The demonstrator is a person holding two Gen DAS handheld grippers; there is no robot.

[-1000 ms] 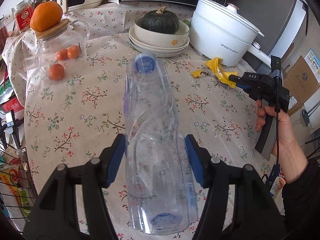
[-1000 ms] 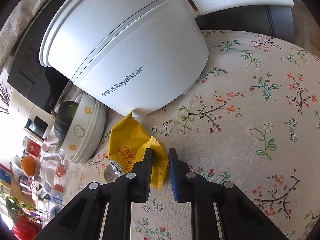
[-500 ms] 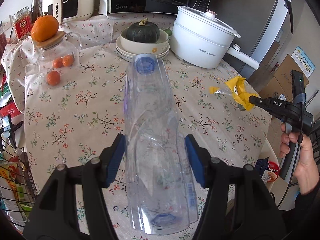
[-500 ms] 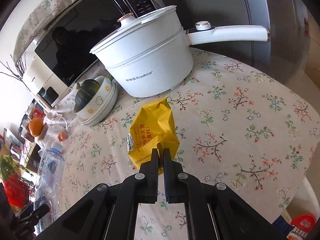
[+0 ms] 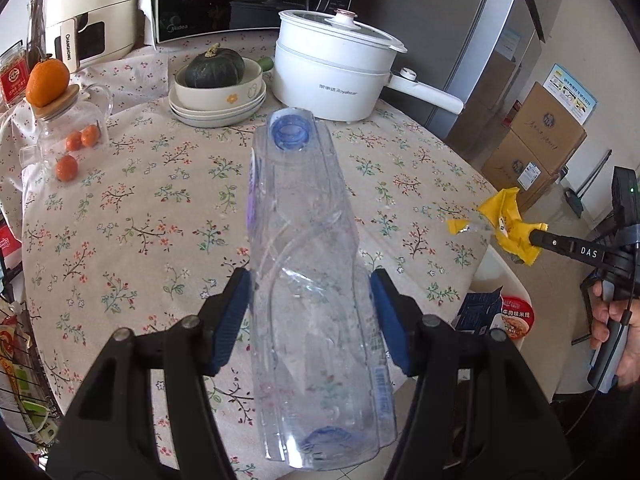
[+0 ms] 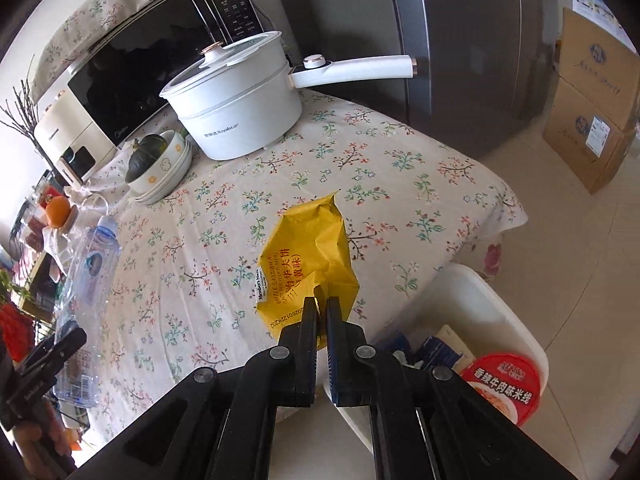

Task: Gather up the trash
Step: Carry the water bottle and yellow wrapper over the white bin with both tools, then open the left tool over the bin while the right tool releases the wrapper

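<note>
The right gripper (image 6: 322, 312) pinches only a corner of the yellow wrapper (image 6: 308, 256), which hangs just ahead of its tips and could slip before reaching the white bin (image 6: 480, 304) below. The left gripper (image 5: 310, 312) clamps the crushed bottle (image 5: 308, 248), whose slick plastic might squirt out over the table (image 5: 132, 216).

One clear plastic bottle (image 5: 312, 280) and one yellow wrapper (image 6: 312, 256) are in view, along with one white electric pot (image 5: 332, 76) and one dark green squash (image 5: 215, 67) in a stack of bowls (image 5: 218, 100). One large orange (image 5: 47, 82) sits on one glass jar (image 5: 70, 136) holding three small oranges (image 5: 82, 138). There are two cardboard boxes (image 6: 592, 112), one white bin (image 6: 472, 304) and one red-lidded noodle cup (image 6: 504, 388).
</note>
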